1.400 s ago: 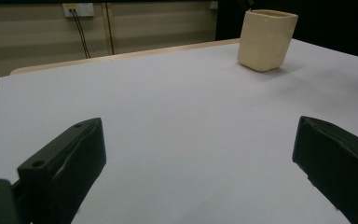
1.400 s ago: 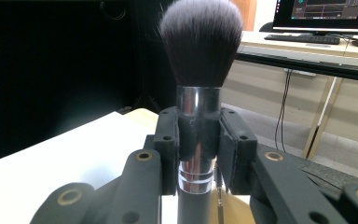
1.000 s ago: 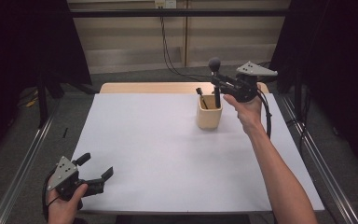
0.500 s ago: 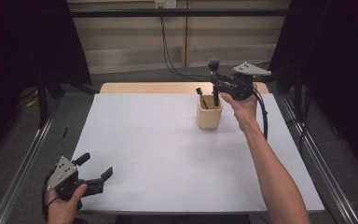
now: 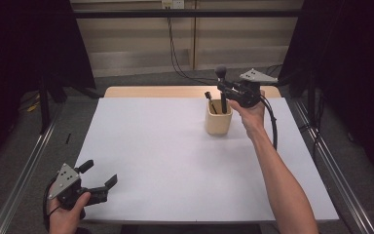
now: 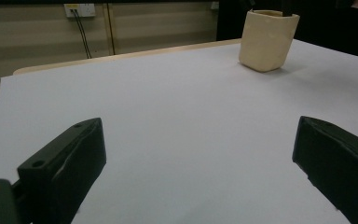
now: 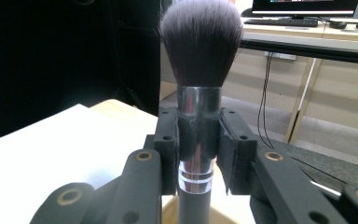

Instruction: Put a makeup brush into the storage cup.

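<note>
Even overhead light brightens the white table point(image 5: 175, 146) while dark surroundings stay dim; near jaws look slightly soft

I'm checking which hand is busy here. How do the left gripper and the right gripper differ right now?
The right gripper is shut on the makeup brush, bristles up, above the cream cup; the left gripper holds nothing, its jaws wide open. The right gripper is raised at the table's far side; the left gripper sits low at the near edge of the white table. Both are black, hand-held, with a grey plate on top.
</note>
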A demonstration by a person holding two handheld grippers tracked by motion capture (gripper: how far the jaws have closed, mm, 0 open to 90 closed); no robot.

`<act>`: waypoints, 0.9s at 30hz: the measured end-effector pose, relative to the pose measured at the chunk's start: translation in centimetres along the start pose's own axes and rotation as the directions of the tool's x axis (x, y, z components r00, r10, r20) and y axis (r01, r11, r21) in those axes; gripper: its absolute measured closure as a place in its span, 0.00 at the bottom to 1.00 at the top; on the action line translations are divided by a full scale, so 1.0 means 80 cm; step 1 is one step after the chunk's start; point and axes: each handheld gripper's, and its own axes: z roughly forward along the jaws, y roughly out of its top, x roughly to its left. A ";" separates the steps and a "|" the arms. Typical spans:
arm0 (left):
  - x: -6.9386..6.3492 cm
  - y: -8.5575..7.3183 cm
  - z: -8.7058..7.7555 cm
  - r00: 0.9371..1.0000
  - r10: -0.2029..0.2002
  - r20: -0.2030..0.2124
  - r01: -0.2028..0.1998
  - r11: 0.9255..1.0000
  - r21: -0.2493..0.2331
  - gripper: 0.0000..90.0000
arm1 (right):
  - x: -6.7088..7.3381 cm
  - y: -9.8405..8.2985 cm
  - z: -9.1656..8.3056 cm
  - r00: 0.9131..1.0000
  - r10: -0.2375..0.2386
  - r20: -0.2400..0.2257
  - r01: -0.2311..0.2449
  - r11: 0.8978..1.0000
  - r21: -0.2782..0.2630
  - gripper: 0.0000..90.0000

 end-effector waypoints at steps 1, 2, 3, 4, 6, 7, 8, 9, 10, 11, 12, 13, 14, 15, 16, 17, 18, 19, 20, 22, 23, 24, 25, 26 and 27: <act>0.000 0.000 0.000 1.000 0.001 0.000 -0.001 1.000 0.000 0.03 | -0.001 -0.003 0.000 1.000 0.002 0.000 -0.002 1.000 0.001 0.80; 0.001 0.000 0.000 1.000 0.000 -0.003 0.000 1.000 -0.001 0.03 | -0.002 -0.004 0.000 1.000 0.008 0.000 -0.008 1.000 0.002 0.80; 0.001 0.000 0.000 1.000 0.002 -0.001 -0.002 1.000 0.001 0.03 | -0.003 -0.006 0.000 1.000 0.009 0.001 -0.009 1.000 0.008 0.80; 0.001 0.000 0.000 1.000 0.003 -0.001 -0.003 1.000 0.002 0.03 | -0.003 -0.009 0.000 1.000 0.014 0.001 -0.014 1.000 0.009 0.80; 0.000 0.000 0.001 1.000 0.003 0.000 -0.003 1.000 0.002 0.03 | -0.004 -0.013 0.001 1.000 0.016 0.000 -0.016 1.000 0.015 0.80; 0.000 0.000 0.001 1.000 0.002 0.000 -0.002 1.000 0.002 0.03 | -0.004 -0.015 0.001 1.000 0.020 -0.004 -0.020 1.000 0.017 0.80; 0.000 0.000 0.001 1.000 0.003 0.000 -0.003 1.000 0.001 0.03 | -0.005 -0.017 0.001 1.000 0.020 -0.003 -0.020 1.000 0.015 0.80; 0.000 0.000 0.001 1.000 0.001 0.000 -0.001 1.000 0.001 0.03 | -0.006 -0.020 0.001 1.000 0.023 -0.001 -0.023 1.000 0.020 0.80; 0.000 0.000 0.001 1.000 0.000 0.000 0.000 1.000 0.001 0.03 | -0.007 -0.023 0.002 1.000 0.019 -0.006 -0.019 0.999 0.025 0.80; 0.000 0.000 0.001 1.000 0.001 0.000 -0.001 1.000 0.002 0.03 | -0.006 -0.025 0.002 1.000 0.016 -0.005 -0.016 0.999 0.031 0.80; 0.000 0.000 0.001 1.000 0.000 0.001 0.000 1.000 0.001 0.03 | -0.007 -0.027 0.002 1.000 0.016 -0.006 -0.016 0.999 0.036 0.80; 0.000 0.000 0.001 1.000 0.001 0.002 -0.001 1.000 0.003 0.03 | -0.007 -0.028 0.002 1.000 0.018 -0.006 -0.018 0.999 0.034 0.80; -0.001 0.000 0.002 1.000 -0.001 0.001 0.001 1.000 0.001 0.03 | -0.007 -0.029 0.002 1.000 0.021 -0.003 -0.021 0.999 0.035 0.80; -0.001 0.000 0.002 1.000 -0.002 0.001 0.002 1.000 0.001 0.03 | -0.007 -0.030 0.002 1.000 0.025 -0.003 -0.025 0.999 0.033 0.80; -0.001 0.000 0.002 1.000 -0.001 0.003 0.001 1.000 0.003 0.03 | -0.008 -0.031 0.002 1.000 0.028 -0.003 -0.028 0.999 0.033 0.80; 0.000 0.000 0.002 1.000 0.007 0.004 -0.007 1.000 0.006 0.03 | -0.007 -0.032 0.003 1.000 0.030 -0.001 -0.030 0.999 0.038 0.80; 0.000 0.000 0.002 1.000 0.008 0.004 -0.008 1.000 0.007 0.03 | -0.007 -0.033 0.003 1.000 0.028 0.002 -0.028 0.999 0.041 0.80; 0.000 0.000 0.002 1.000 0.007 0.004 -0.007 1.000 0.006 0.03 | -0.007 -0.034 0.003 1.000 0.029 0.001 -0.029 0.999 0.041 0.80; -0.001 0.000 0.002 1.000 0.004 0.002 -0.004 1.000 0.002 0.03 | -0.007 -0.036 0.003 1.000 0.031 0.000 -0.031 0.999 0.042 0.80; 0.000 0.000 0.001 1.000 0.006 0.002 -0.006 1.000 0.004 0.03 | -0.008 -0.039 0.004 0.999 0.033 0.001 -0.033 0.998 0.044 0.80; 0.000 0.000 0.001 1.000 0.006 0.003 -0.006 1.000 0.004 0.03 | -0.009 -0.040 0.003 0.999 0.033 0.004 -0.033 0.998 0.050 0.80; 0.000 0.000 0.001 1.000 0.007 0.003 -0.007 1.000 0.005 0.03 | -0.009 -0.042 0.003 0.999 0.037 0.005 -0.037 0.998 0.052 0.80; -0.001 0.000 0.001 1.000 0.005 0.002 -0.005 1.000 0.003 0.03 | -0.009 -0.044 0.003 0.999 0.032 0.006 -0.032 0.998 0.055 0.80; 0.000 0.000 0.002 1.000 0.008 0.003 -0.008 1.000 0.007 0.03 | -0.009 -0.045 0.003 0.999 0.032 0.003 -0.032 0.998 0.059 0.80; 0.000 0.000 0.002 1.000 0.009 0.004 -0.009 1.000 0.007 0.03 | -0.009 -0.047 0.003 0.999 0.033 0.002 -0.033 0.998 0.062 0.80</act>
